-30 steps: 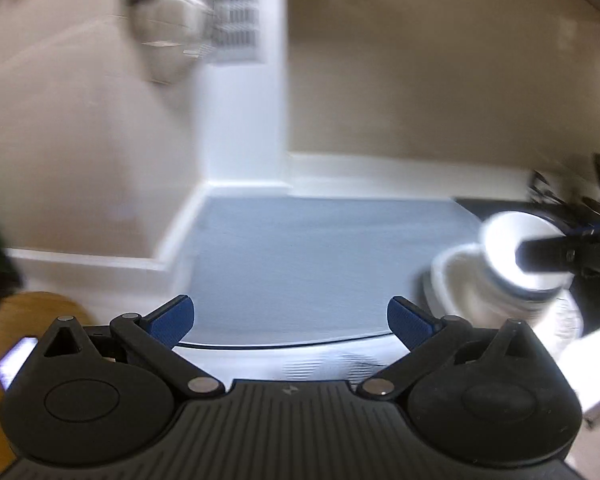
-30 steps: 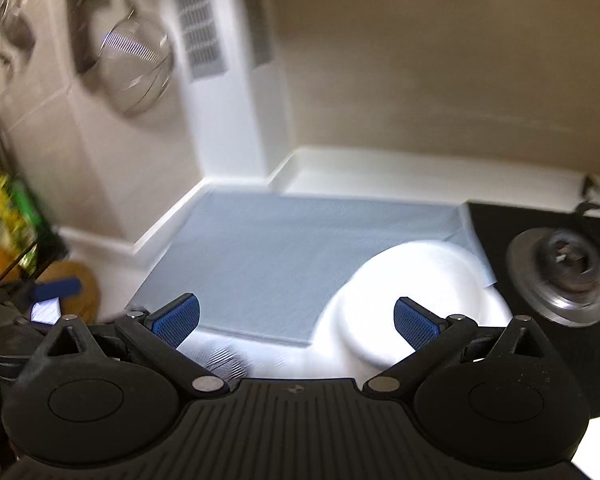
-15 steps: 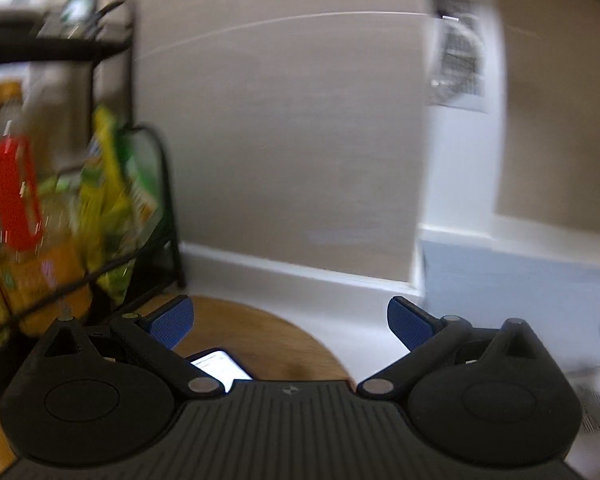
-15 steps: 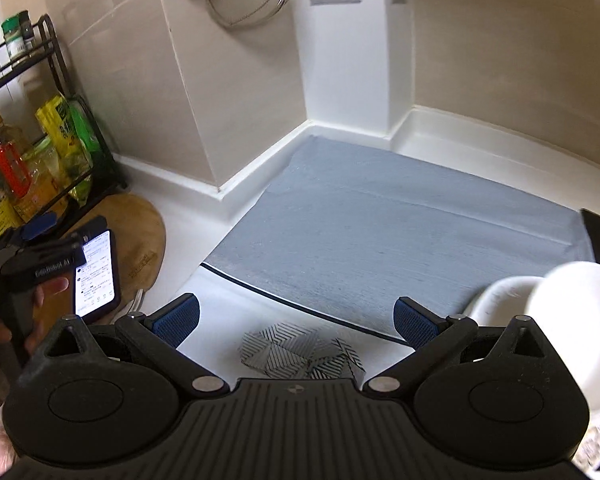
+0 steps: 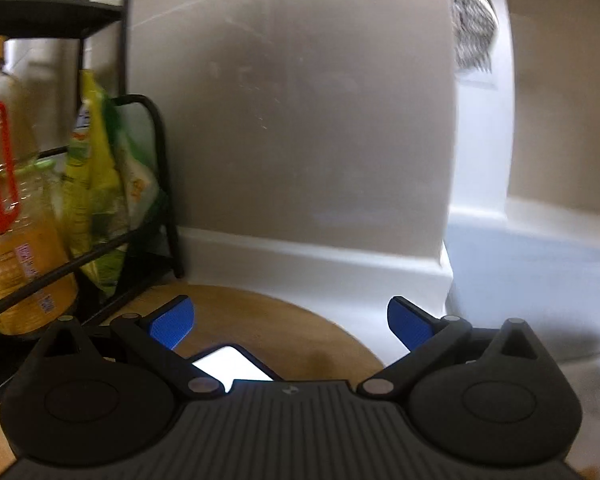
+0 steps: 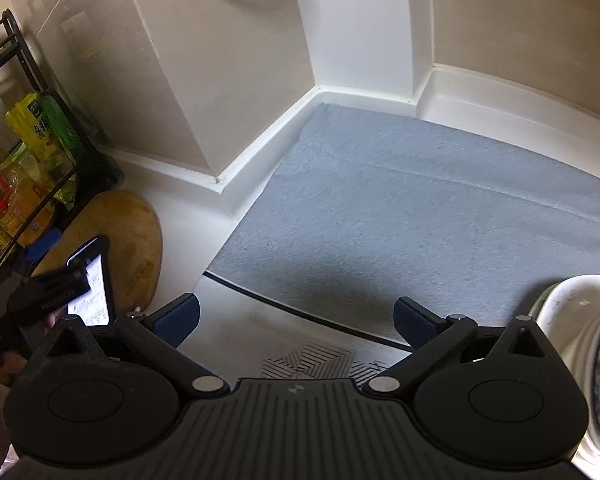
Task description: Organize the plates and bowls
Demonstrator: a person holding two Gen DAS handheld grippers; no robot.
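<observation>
Hovering empty with jaws spread, the left claw [image 5: 290, 322] faces a phone [image 5: 233, 364]; the right claw [image 6: 296, 320], likewise spread, overlooks the grey mat [image 6: 420, 208] near stacked bowls [image 6: 572, 312].

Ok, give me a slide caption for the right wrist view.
Open right gripper above the grey mat, stacked white bowls at right, phone at left.

The white bowls [image 6: 576, 344] are cut off by the right edge, the lit phone [image 5: 234, 364] is half hidden behind the left tongs' body, and the rack's bottles [image 5: 4, 184] are blurred.
</observation>
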